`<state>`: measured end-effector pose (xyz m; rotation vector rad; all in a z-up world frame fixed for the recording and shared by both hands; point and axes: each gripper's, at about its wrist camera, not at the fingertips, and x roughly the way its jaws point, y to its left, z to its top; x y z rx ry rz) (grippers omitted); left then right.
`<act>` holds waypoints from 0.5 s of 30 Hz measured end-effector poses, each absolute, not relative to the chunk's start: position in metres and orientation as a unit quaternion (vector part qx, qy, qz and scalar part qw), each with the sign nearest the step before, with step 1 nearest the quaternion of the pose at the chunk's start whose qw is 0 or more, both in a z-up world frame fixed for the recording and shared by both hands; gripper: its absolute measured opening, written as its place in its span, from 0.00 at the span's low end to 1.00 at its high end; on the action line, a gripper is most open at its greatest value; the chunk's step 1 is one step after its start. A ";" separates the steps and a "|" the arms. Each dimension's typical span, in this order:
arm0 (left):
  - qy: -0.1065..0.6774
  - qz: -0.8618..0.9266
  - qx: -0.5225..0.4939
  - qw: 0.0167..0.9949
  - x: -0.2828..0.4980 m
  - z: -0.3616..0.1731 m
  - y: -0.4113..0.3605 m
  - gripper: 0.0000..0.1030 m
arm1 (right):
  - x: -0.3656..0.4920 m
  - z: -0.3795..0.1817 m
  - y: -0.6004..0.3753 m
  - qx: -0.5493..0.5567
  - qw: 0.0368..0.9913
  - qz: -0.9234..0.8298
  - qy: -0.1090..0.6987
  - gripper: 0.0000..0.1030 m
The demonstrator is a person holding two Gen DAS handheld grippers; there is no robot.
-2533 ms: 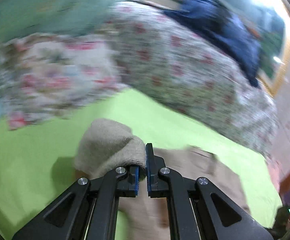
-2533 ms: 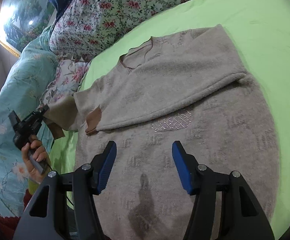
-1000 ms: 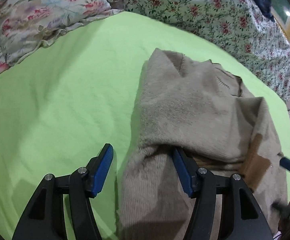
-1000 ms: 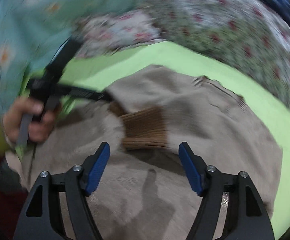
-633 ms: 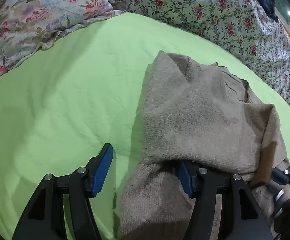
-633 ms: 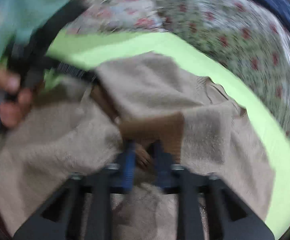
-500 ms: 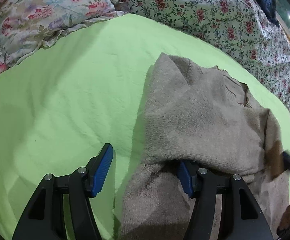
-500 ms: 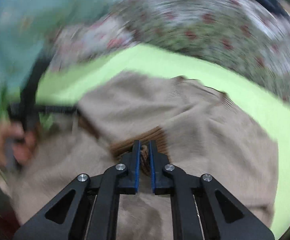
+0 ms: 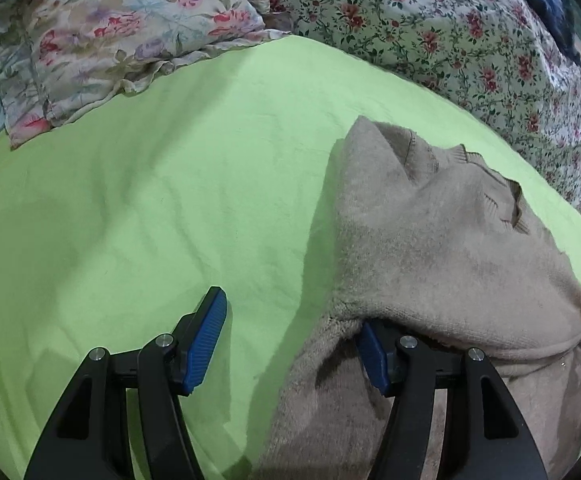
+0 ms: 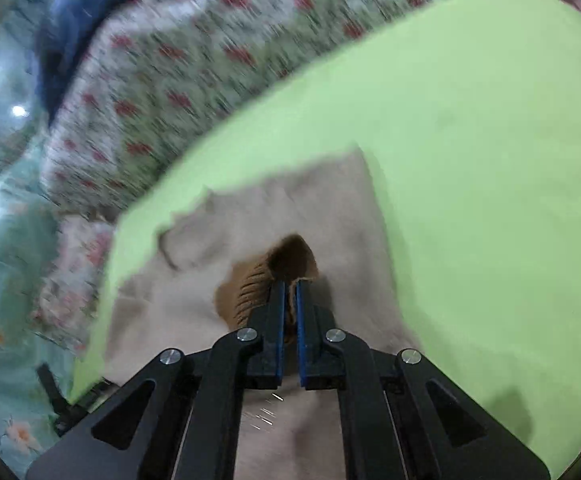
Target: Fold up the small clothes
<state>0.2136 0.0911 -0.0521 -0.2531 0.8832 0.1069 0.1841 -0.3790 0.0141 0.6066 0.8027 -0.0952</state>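
Observation:
A beige knit sweater lies on the lime-green sheet, one sleeve folded across its body. My left gripper is open at the sweater's left edge, its right finger tucked under the folded sleeve, its left finger over bare sheet. My right gripper is shut on the sleeve's brown ribbed cuff and holds it above the sweater. The right wrist view is motion-blurred.
A floral pillow lies at the far left and a floral quilt runs along the back. A dark blue cloth sits on the quilt. A teal bedspread lies to the left.
My right gripper closed on the brown cuff and has carried it across the sweater. My left gripper let go of the sleeve earlier and now stays open and still.

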 end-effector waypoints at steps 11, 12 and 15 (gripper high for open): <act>0.399 0.032 -0.178 0.899 0.201 -0.055 0.106 0.62 | 0.193 0.068 -0.299 0.202 0.906 0.046 0.369 0.63; 0.397 0.030 -0.182 0.899 0.200 -0.055 0.107 0.62 | 0.208 0.072 -0.282 0.197 0.903 0.086 0.373 0.63; 0.390 0.022 -0.194 0.900 0.199 -0.056 0.110 0.62 | 0.263 0.076 -0.227 0.167 0.883 0.193 0.394 0.63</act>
